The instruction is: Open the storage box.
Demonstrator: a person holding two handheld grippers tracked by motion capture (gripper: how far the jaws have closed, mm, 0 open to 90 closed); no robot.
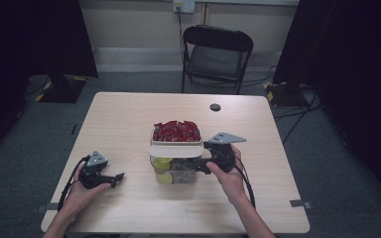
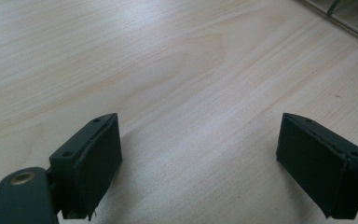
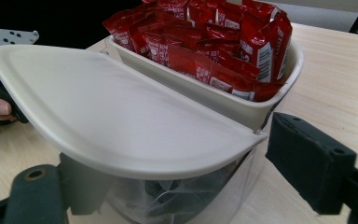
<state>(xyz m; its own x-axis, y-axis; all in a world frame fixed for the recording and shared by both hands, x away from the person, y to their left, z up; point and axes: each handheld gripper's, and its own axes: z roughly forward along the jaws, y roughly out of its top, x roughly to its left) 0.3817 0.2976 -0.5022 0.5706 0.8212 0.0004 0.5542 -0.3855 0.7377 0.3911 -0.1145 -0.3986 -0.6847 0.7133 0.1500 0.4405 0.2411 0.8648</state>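
A light wooden table [image 1: 129, 119] carries a sachet-filled container [image 1: 176, 148] at centre

clear container [image 1: 174, 171] with half-closed white lid [image 3: 102, 116], red packets [image 3: 205, 42] in open half, between right claw [image 3: 177, 186] jaws.

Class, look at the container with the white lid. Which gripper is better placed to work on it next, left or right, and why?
Probably the right. The right gripper is already at the container, jaws open either side under the lid. The left gripper sits open over bare table, well away.

surface [image 1: 129, 124]: light wood | black folding chair [image 1: 217, 54]: beyond far edge | wall outlet [image 1: 184, 5]: above chair | floor [image 1: 54, 129]: grey carpet
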